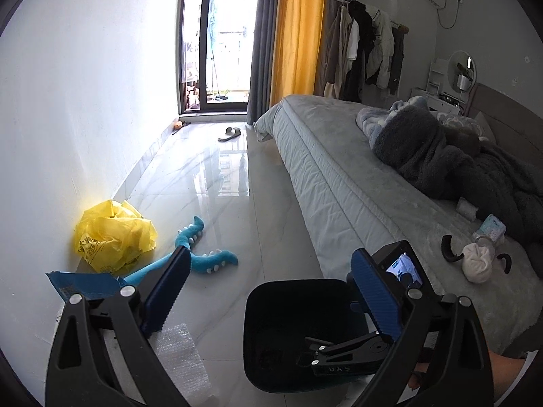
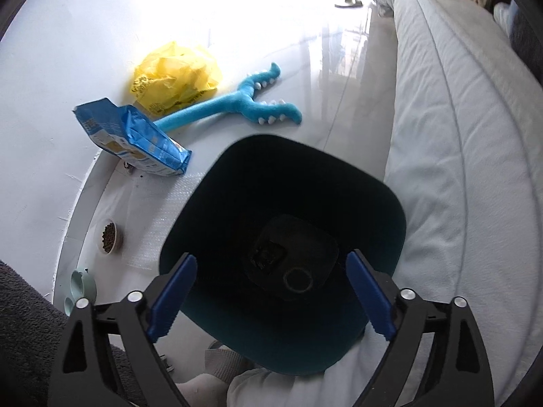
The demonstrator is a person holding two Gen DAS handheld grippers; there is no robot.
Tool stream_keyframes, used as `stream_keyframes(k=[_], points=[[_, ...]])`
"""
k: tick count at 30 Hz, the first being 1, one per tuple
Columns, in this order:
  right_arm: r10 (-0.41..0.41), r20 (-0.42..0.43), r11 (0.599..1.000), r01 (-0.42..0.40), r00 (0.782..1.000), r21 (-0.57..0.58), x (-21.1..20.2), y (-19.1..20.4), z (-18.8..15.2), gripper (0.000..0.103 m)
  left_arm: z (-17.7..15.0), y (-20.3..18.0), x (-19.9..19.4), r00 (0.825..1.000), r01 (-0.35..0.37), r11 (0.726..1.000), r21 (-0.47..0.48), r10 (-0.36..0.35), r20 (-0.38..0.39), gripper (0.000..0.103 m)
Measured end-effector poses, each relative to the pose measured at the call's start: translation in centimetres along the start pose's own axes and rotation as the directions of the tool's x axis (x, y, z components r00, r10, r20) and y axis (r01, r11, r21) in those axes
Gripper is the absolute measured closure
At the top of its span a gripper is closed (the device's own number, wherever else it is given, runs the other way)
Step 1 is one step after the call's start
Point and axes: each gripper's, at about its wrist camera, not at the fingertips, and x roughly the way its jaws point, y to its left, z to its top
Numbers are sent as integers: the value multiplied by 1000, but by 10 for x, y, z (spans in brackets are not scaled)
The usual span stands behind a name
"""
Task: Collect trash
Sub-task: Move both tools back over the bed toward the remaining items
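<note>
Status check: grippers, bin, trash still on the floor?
Left gripper open, empty. Right gripper open above dark trash bin, scraps at its bottom. Yellow plastic bag and blue pouch on floor by wall; blue plush toy beside them.

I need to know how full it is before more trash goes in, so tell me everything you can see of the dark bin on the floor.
The bin is a dark, squarish tub with rounded corners, apparently plastic, no lid visible. It stands upright and open on the pale floor, close beside the bed. It is nearly empty: a dark flat piece and a ring shape lie at the bottom. The right gripper hangs open above its mouth, holding nothing; whether it touches the rim is unclear.
</note>
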Motion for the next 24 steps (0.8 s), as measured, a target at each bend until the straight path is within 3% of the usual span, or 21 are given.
stream_keyframes(k=[3,8,17,24], points=[[27,51,1000,-27,998,-1,-23,-1,-2,9,9,-15,-13,998,-16,999,48,14,56,6],[49,155,999,-51,987,4,-67,-8,-3,6,21,-27,-30,992,22,999,42,-26,121,6],[-39,301,999,33,953,23,-142,-30,-20,4,25,-44,-32,992,57,998,36,-60,107,6],[-85,377,996,72,922,47,-185,-55,-44,4,28,-69,-25,985,155,987,37,-158,75,5]])
